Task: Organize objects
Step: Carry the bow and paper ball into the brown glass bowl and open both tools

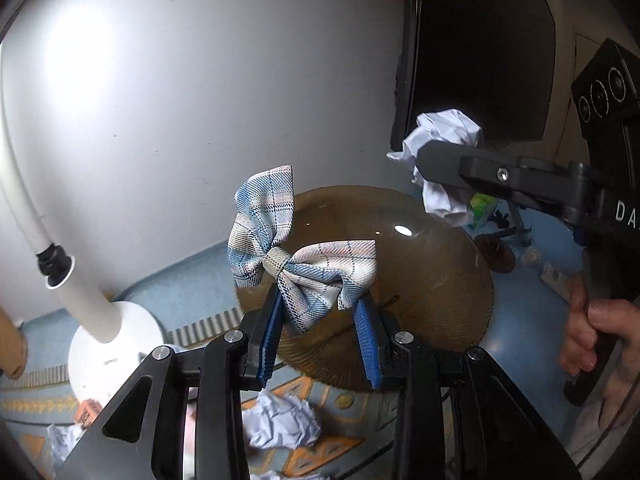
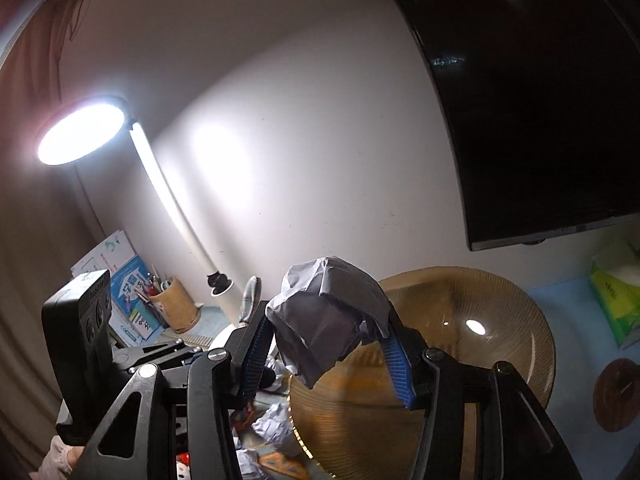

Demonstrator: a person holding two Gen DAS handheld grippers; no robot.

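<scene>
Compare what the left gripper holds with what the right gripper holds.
The plaid bow is woven cloth in blue, pink and cream, tied at its middle; the crumpled paper is plain white and shapeless. The left gripper pinches the bow's lower edge; the right gripper clamps the paper's sides. Both hang above the amber plate.

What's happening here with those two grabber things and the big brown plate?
A person is tidying up with a handheld claw in each hand. The left claw grips a plaid fabric bow above the amber glass plate. The right claw holds a crumpled paper ball over the same plate. More crumpled paper lies on the patterned mat below. Nothing is on the plate yet.
</scene>
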